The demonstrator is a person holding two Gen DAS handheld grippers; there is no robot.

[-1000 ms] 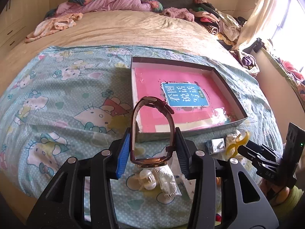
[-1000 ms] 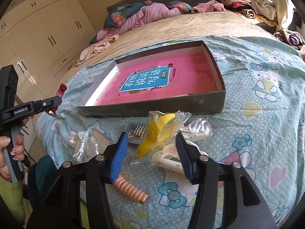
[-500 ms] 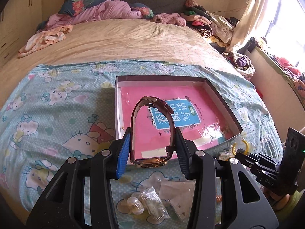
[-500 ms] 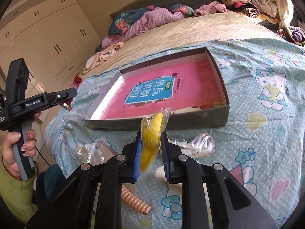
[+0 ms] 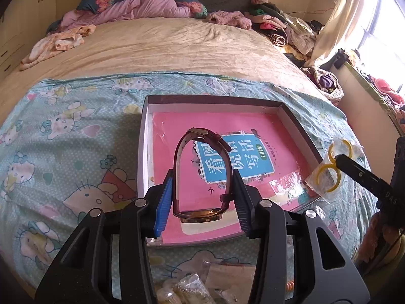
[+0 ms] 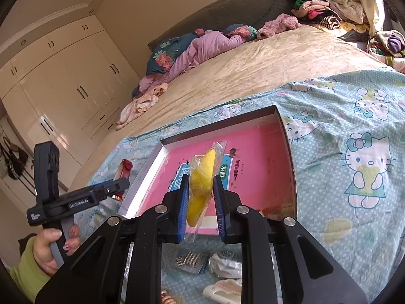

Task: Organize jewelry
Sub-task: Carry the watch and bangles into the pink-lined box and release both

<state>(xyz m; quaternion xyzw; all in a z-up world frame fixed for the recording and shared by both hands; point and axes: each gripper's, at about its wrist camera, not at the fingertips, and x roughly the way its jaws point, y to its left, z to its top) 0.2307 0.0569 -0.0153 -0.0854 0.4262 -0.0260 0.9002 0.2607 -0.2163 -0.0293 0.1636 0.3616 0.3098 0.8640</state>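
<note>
My left gripper (image 5: 202,197) is shut on a brown-strap wristwatch (image 5: 201,172) and holds it upright above the near edge of the shallow open box (image 5: 145,136) with its pink, blue-labelled lining. My right gripper (image 6: 201,202) is shut on a clear bag of yellow rings (image 6: 202,177), lifted above the box (image 6: 291,167). In the left wrist view the bag (image 5: 329,169) hangs at the box's right side from the right gripper (image 5: 338,159). In the right wrist view the left gripper (image 6: 119,186) with the watch (image 6: 122,171) is left of the box.
The box lies on a Hello Kitty sheet (image 5: 63,152) on a bed. Loose bagged jewelry (image 5: 192,288) lies near the front edge; a rhinestone clip packet (image 6: 189,259), a white hair claw (image 6: 225,290) and a coil hair tie (image 6: 168,297) lie below my right gripper. Clothes pile (image 5: 283,27) sits far right.
My right gripper closed on the yellow-ring bag and lifted it up over the box. My left gripper carried the watch forward over the box.
</note>
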